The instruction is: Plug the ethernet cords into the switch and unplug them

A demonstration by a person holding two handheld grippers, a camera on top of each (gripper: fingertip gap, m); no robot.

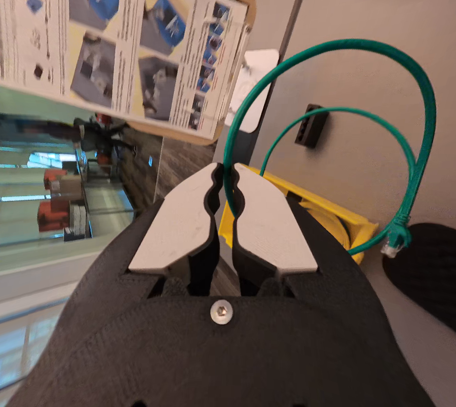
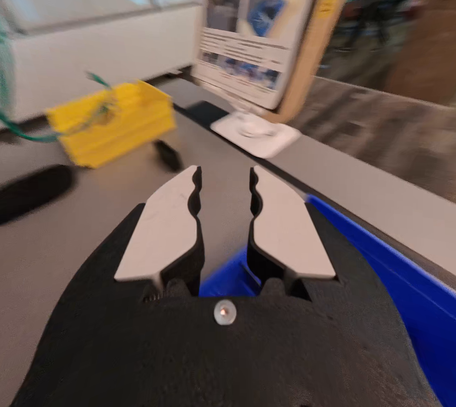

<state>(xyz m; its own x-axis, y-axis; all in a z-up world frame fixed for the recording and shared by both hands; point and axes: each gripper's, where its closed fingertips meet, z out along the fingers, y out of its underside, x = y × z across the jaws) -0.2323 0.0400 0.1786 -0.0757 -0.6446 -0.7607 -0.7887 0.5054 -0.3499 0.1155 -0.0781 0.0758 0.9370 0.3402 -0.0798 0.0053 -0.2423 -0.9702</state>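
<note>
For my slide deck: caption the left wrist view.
Left gripper shut on a green cable, its plug dangling free.

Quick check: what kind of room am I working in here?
Probably a lab or office workbench: a grey table, a yellow parts bin, and an instruction board on a stand beside it.
</note>
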